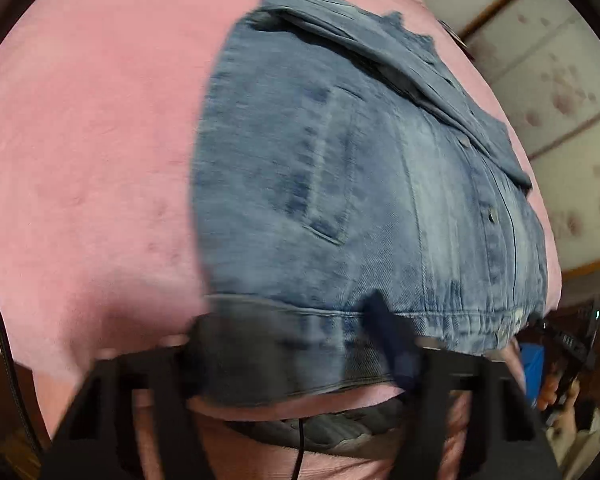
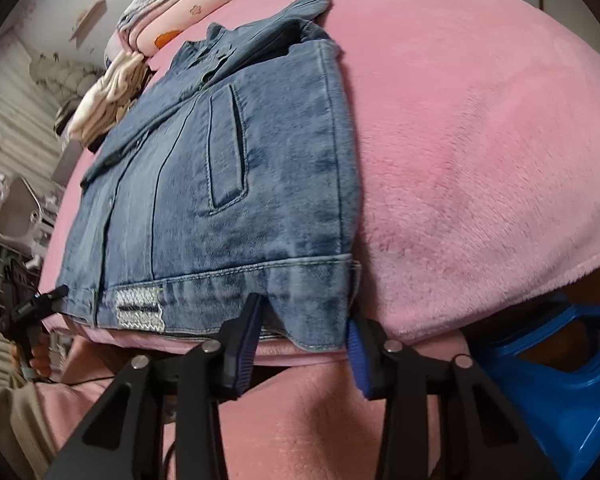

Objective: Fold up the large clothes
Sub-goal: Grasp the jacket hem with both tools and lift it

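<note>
A blue denim jacket [image 1: 380, 184] lies folded with its sleeves tucked in on a pink fleece blanket [image 1: 92, 140]; it also shows in the right wrist view [image 2: 236, 184]. My left gripper [image 1: 300, 344] is open, its fingers either side of the jacket's near hem on the left part. My right gripper [image 2: 304, 332] is open, its blue-padded fingers [image 2: 246, 340] straddling the hem's right corner. In the right wrist view the left gripper [image 2: 40, 300] shows at the hem's far left end.
The pink blanket [image 2: 480, 140] covers the bed. Folded patterned bedding [image 2: 172, 4] and a cream cloth [image 2: 108, 92] lie beyond the jacket's collar. A blue plastic stool [image 2: 548, 384] stands beside the bed at the right. A papered wall [image 1: 560, 100] is at the right.
</note>
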The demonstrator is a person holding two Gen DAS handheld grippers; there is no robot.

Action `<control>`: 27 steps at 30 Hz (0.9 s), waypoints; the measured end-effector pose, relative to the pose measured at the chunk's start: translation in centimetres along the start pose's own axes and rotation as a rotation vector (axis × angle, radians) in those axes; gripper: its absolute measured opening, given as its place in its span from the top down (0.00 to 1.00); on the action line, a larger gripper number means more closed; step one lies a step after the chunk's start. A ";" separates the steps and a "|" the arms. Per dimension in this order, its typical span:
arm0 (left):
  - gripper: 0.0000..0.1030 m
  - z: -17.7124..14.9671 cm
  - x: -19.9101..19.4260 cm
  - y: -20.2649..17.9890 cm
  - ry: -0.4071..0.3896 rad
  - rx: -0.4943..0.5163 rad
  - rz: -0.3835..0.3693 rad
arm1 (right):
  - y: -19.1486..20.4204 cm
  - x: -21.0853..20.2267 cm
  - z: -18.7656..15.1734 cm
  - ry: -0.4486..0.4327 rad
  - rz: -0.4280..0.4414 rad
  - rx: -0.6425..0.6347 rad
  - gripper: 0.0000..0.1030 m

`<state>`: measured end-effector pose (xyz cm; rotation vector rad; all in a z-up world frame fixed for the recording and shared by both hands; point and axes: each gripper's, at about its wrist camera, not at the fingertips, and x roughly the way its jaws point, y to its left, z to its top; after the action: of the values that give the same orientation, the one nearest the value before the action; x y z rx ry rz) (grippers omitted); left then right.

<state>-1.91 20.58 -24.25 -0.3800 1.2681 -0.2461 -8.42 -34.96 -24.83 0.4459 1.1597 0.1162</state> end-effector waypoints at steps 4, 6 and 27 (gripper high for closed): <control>0.87 0.2 -0.7 0.6 0.000 -0.034 -0.011 | 0.7 -0.6 -0.1 -0.009 -0.041 -0.039 0.81; 0.88 0.3 -0.8 -0.6 0.006 0.015 0.039 | 1.7 -1.0 -0.1 -0.016 -0.086 -0.086 0.84; 0.90 6.9 -9.4 -4.9 -0.180 -0.056 -0.086 | 11.1 -10.2 7.4 -0.352 -0.132 -0.253 0.93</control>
<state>2.21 20.72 -12.33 -0.4944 1.0849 -0.2447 -4.31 -30.20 -9.22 0.1556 0.8116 0.0656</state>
